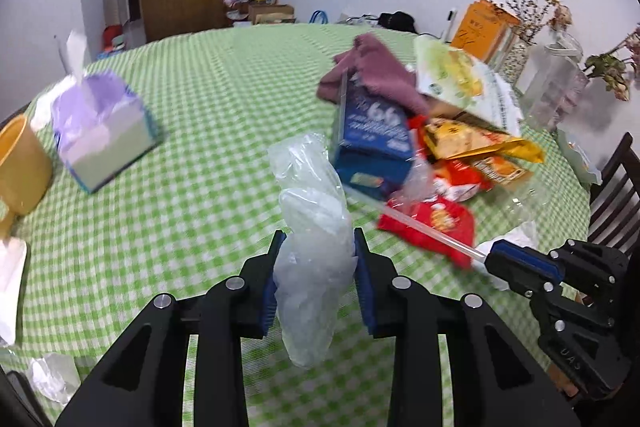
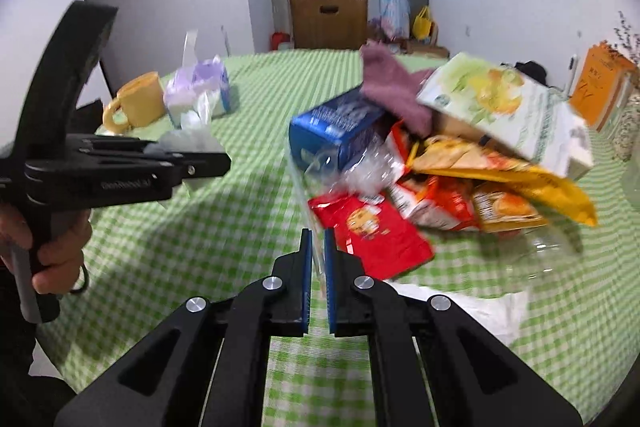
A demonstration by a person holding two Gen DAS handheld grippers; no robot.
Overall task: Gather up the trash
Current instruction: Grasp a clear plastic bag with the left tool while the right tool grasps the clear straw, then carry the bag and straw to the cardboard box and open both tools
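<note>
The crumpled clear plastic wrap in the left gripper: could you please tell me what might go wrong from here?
1. The crumpled clear plastic wrap bulges well beyond the left gripper's pads, so it could slip out.
2. The right gripper pinches only a thin clear plastic edge of the heaped trash; lifting might tip the red snack wrapper and blue carton onto the green checked tablecloth.

Blue carton (image 1: 372,131) print blurred, unreadable. Snack packets (image 2: 472,187) smeared by motion, labels illegible. Clear bag (image 2: 552,247) edge hard to trace. Yellow mug (image 1: 20,167) cut by left edge. Crumpled plastic (image 1: 316,247) hides the left hand-held gripper (image 1: 316,259) pads' inner faces. Orange box (image 2: 600,87) text too small.
</note>
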